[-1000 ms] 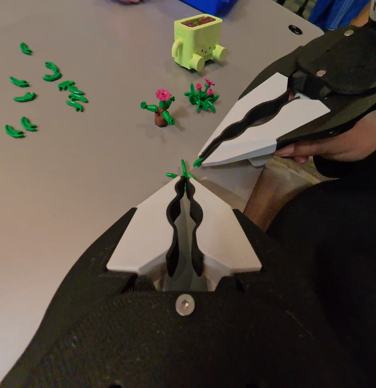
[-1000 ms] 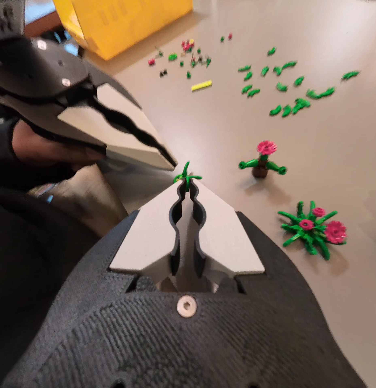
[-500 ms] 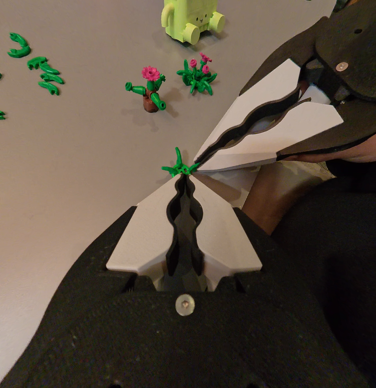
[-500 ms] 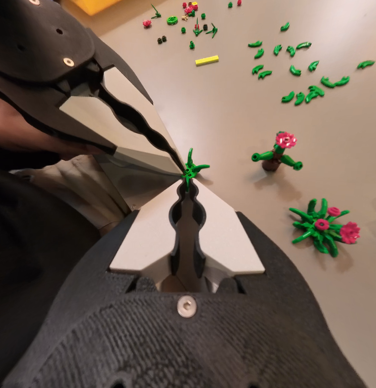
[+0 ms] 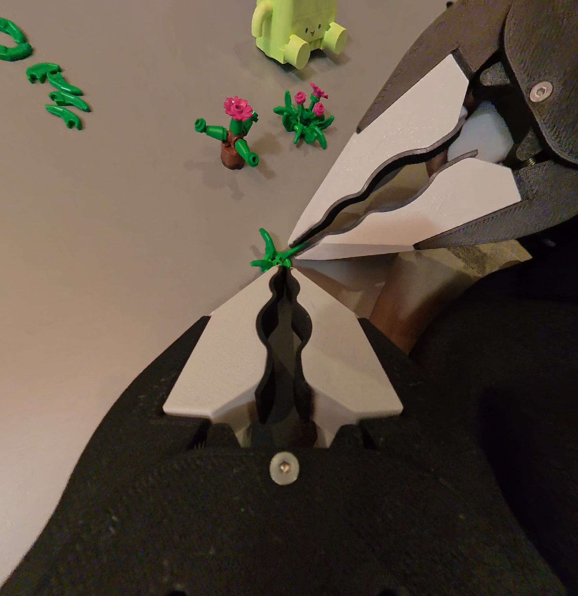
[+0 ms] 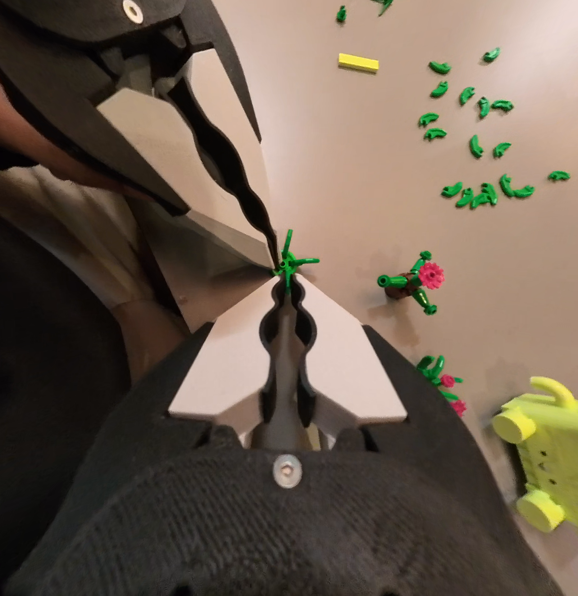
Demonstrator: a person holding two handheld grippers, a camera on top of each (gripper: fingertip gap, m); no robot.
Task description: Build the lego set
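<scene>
Two grippers meet tip to tip above the table (image 5: 87,258): the left gripper (image 5: 283,269) pinches the green sprig (image 5: 270,254) at its hub, while the right gripper (image 6: 287,283), arriving from the right, clamps one leaf, its length running along those fingers.

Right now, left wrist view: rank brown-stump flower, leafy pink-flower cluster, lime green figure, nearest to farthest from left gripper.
1. Brown-stump flower, ahead, slightly left of the left gripper.
2. Leafy pink-flower cluster, ahead, slightly right; close to the first, hard to separate.
3. Lime green figure, plainly farthest, top edge.
</scene>
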